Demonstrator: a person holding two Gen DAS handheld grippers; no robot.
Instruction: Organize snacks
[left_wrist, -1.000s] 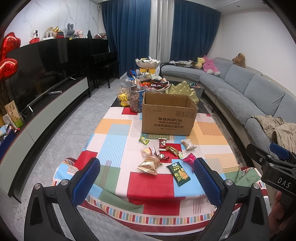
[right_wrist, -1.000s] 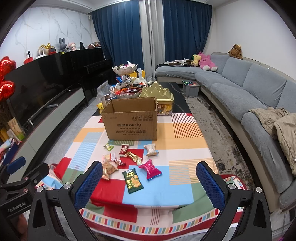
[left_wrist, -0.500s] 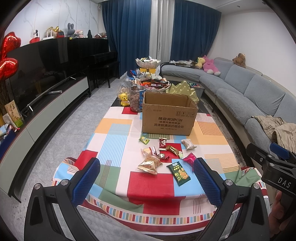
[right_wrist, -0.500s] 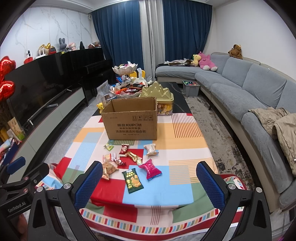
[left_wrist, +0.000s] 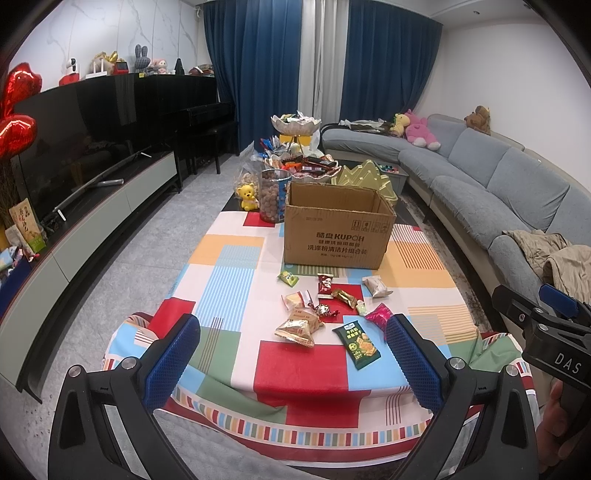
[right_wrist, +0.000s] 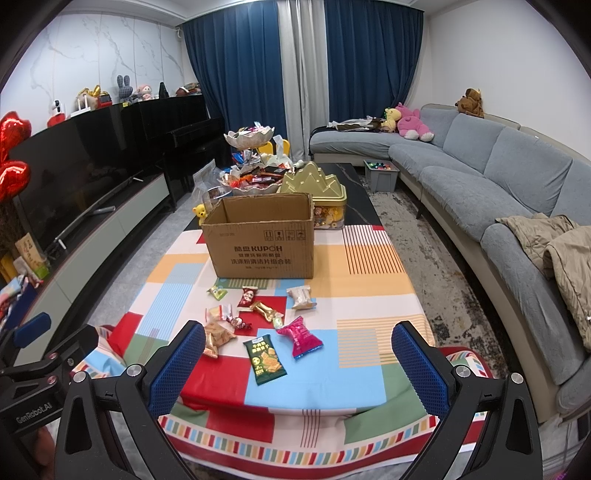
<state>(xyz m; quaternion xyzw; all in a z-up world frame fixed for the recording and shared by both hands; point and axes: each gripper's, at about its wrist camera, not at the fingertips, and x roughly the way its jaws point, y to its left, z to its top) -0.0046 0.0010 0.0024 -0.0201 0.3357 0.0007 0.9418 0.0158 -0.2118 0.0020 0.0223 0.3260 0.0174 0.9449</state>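
Several small snack packets lie loose on the colourful tablecloth (left_wrist: 229, 273) in front of an open cardboard box (left_wrist: 336, 236). Among them are a dark green packet (left_wrist: 357, 345), a pink packet (right_wrist: 299, 336), a gold crinkly packet (left_wrist: 295, 330) and a beige packet (right_wrist: 301, 297). The box (right_wrist: 264, 245) stands empty-looking at the table's middle. My left gripper (left_wrist: 291, 363) is open and empty, held before the table's near edge. My right gripper (right_wrist: 297, 367) is open and empty, also short of the near edge, to the right of the left one.
Behind the box stand a clear jar of brown snacks (left_wrist: 273, 194), a yellow bear toy (left_wrist: 247, 197), a gold mountain-shaped tin (right_wrist: 321, 192) and tiered bowls of sweets (right_wrist: 251, 177). A grey sofa (right_wrist: 498, 192) runs along the right. A TV cabinet (left_wrist: 92, 221) runs along the left.
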